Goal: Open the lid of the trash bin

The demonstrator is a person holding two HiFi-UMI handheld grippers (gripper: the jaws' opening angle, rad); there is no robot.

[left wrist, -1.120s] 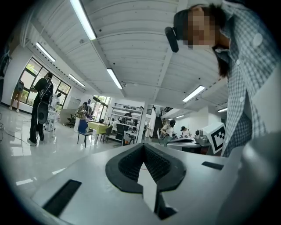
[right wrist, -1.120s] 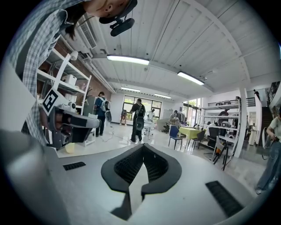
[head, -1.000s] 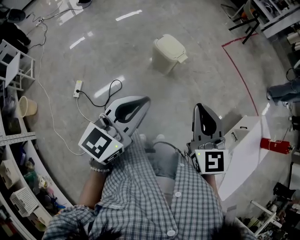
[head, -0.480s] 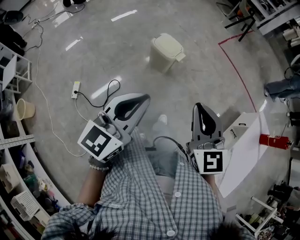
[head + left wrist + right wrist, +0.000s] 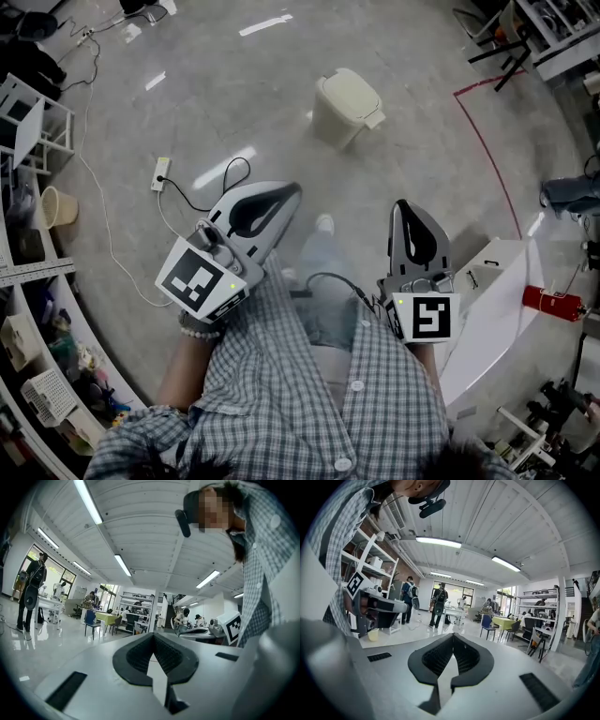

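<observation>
A cream trash bin (image 5: 345, 108) stands on the grey floor at the top middle of the head view, with its lid down. Both grippers are held at waist height, well short of it, and point up into the room. My left gripper (image 5: 289, 193) is shut, its dark pads meeting at the tip with nothing between them (image 5: 152, 635). The right gripper (image 5: 403, 207) is also shut and empty (image 5: 453, 636). The bin does not show in either gripper view.
A power strip (image 5: 160, 173) with a black cable lies on the floor to the left. A white box (image 5: 492, 300) and a red extinguisher (image 5: 547, 301) sit at the right, beyond a red floor line (image 5: 489, 155). Shelves (image 5: 37, 309) line the left. People stand far off (image 5: 438, 601).
The person's foot has stepped forward toward the bin and the head view has shifted a little. Both grippers stay shut in the same pose.
</observation>
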